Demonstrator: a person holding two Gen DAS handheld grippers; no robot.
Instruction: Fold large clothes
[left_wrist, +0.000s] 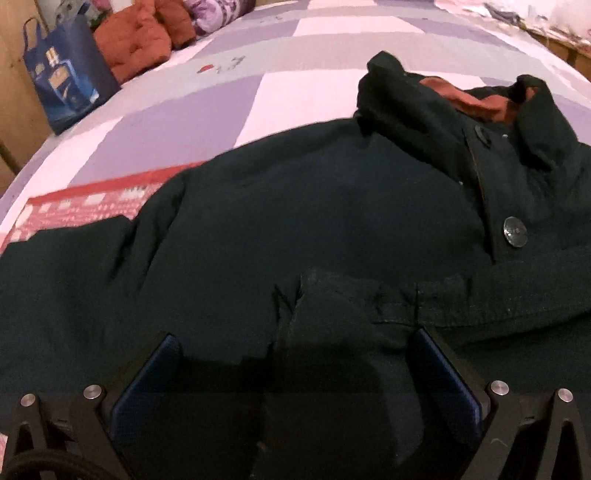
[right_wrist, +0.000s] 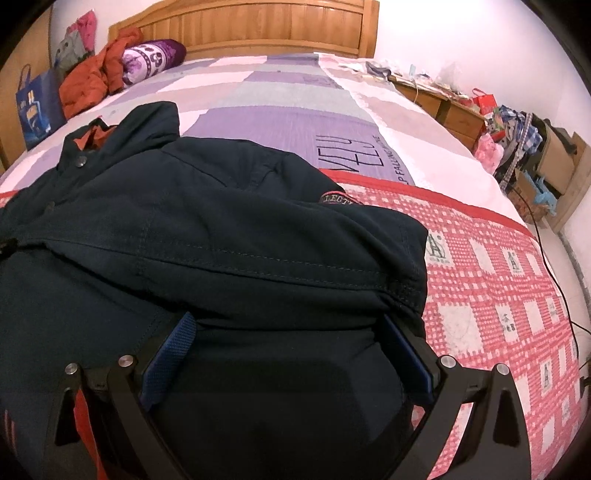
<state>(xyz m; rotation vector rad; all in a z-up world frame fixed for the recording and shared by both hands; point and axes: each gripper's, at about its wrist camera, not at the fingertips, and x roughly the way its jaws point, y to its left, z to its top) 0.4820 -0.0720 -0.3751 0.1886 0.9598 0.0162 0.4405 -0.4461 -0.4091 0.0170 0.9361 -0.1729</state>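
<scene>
- So, my left gripper (left_wrist: 295, 343) is spread wide, hovering low over the dark jacket (left_wrist: 314, 221) with only loose cloth between its pads.
- My right gripper (right_wrist: 291, 332) is spread too, cloth bunched between the fingers.
- Jacket lies on the bed quilt (right_wrist: 480, 280), collar (left_wrist: 443, 96) at 1 o'clock from my left.
</scene>
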